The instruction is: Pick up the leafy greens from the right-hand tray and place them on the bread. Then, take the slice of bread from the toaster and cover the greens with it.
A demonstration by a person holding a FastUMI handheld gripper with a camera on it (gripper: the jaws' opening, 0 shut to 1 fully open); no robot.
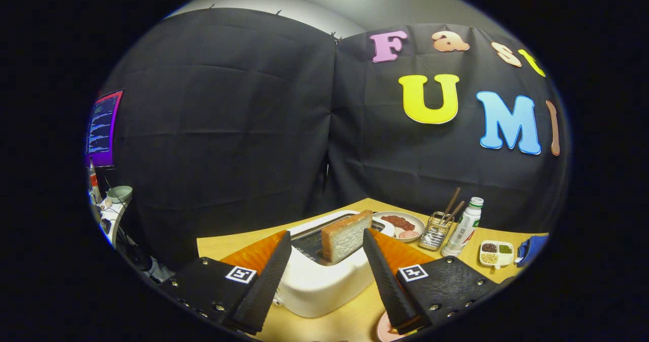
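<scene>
A white toaster [319, 281] stands on the wooden table right in front of me. A slice of bread [346, 236] sticks up out of its slot, tilted a little. My gripper [327, 240] is open, its two fingers standing on either side of the slice with a gap on both sides and nothing pressed between them. An orange tray [253, 253] lies behind the toaster, showing past each finger.
Beyond the toaster sit a white plate [403, 224] with meat, a wire holder [437, 230] with brown sticks, a white bottle [464, 227] and a small divided dish [497, 253]. A pink plate edge [384, 330] lies under the right finger. A blue object [532, 248] is at far right.
</scene>
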